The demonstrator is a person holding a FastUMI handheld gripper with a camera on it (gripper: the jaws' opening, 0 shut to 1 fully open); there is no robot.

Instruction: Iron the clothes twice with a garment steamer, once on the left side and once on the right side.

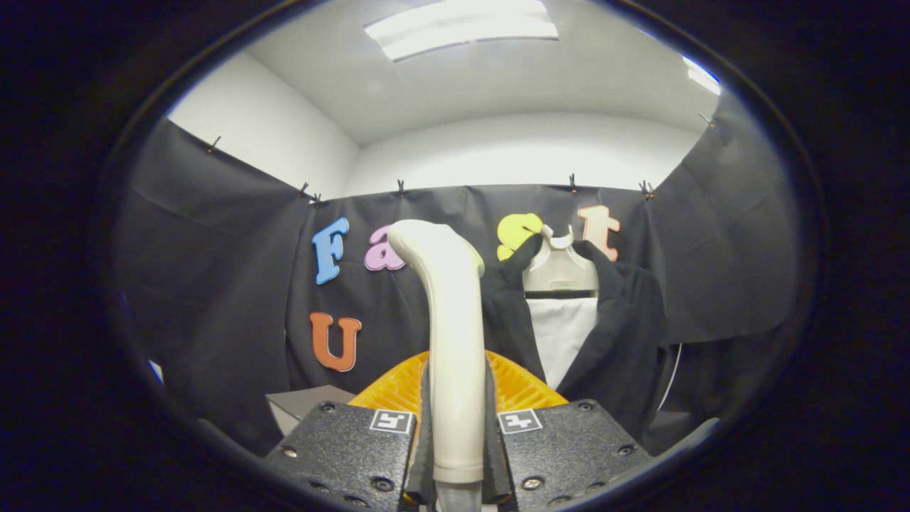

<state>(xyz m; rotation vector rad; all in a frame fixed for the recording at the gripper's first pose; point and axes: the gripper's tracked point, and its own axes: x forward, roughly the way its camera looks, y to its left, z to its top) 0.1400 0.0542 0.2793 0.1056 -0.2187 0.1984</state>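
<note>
**Steamer in hand, no pass on the garment yet**

The garment steamer (455, 341) stands upright between the gripper (455, 455) fingers, both pressing on its handle. Its head is held short of the dark jacket (625, 334), which hangs on a pale hanger (560, 267) beyond and to the steamer's right, over a white panel (561, 334). Judging from this, the grasp is done; neither of the 2 passes looks begun.

The gripper view looks forward from close behind the garment steamer (453, 341). It faces the hanging jacket (611, 327) beyond.
</note>
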